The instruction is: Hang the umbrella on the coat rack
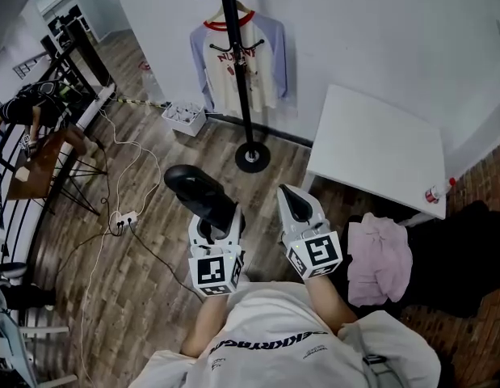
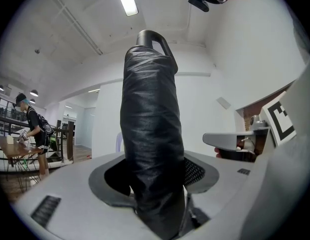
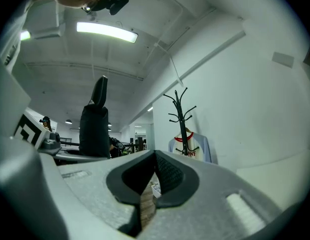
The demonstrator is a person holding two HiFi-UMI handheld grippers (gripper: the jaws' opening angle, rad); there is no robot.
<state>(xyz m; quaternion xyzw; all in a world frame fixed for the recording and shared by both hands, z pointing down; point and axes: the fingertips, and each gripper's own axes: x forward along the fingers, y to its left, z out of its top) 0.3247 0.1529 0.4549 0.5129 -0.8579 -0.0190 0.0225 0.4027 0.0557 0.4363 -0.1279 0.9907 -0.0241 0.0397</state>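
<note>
A folded black umbrella (image 1: 199, 191) in its sleeve stands up between the jaws of my left gripper (image 1: 220, 219), which is shut on it. In the left gripper view the umbrella (image 2: 152, 134) fills the middle, its curved handle on top. My right gripper (image 1: 296, 202) hangs beside it, shut and empty, only a thin slit showing between its pads (image 3: 167, 171). The black coat rack (image 1: 233, 55) stands ahead against the white wall, a white and lavender shirt (image 1: 237, 63) hanging on it. The right gripper view shows the coat rack (image 3: 181, 111) with bare upper hooks.
A white table (image 1: 379, 148) stands to the right, with a pink cloth (image 1: 379, 257) and a black cloth (image 1: 468, 249) below it. Cables and a power strip (image 1: 124, 217) lie on the wood floor at left, near a black railing (image 1: 72, 55). A white crate (image 1: 185, 118) sits by the wall.
</note>
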